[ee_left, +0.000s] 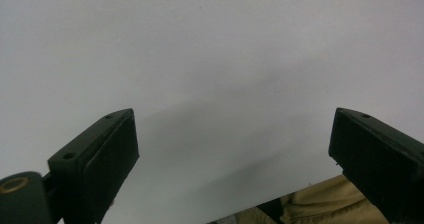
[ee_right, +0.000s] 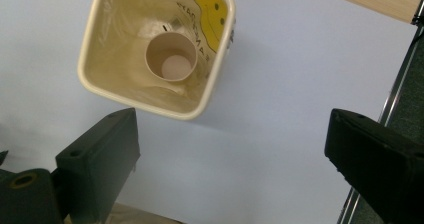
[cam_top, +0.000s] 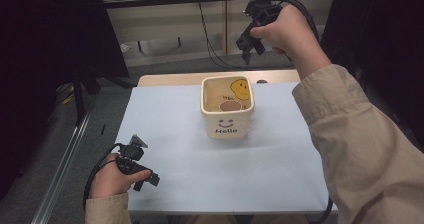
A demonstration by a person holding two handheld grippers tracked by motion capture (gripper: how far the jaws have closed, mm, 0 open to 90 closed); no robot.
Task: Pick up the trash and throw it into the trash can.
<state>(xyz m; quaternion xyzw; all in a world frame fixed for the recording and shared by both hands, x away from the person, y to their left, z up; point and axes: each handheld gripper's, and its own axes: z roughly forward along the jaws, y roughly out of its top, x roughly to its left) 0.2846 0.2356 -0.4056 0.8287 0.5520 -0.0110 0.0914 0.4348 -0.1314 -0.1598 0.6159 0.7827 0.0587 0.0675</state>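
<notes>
One bin (cam_top: 227, 115) stands on the white sheet (cam_top: 175, 134) covering the table, a little right of the middle and toward the far side. One paper cup (ee_right: 170, 57) stands upright inside it, mouth up, against the clear liner. Two grippers are in play.

The right gripper (cam_top: 251, 45) hangs in the air above and beyond the bin, pointing down; its jaws stand wide apart, released, with nothing between them and touching nothing. From the right gripper view the bin and cup lie straight below.

The left gripper (cam_top: 145, 181) sits at the near left corner of the sheet, well apart from the bin. Its jaws are also spread wide and empty, over bare sheet.

The bin's near face reads "Hello" under a small smile. A yellow smiley (ee_right: 212, 15) with black lettering, too tilted to read, shows on the inside.
</notes>
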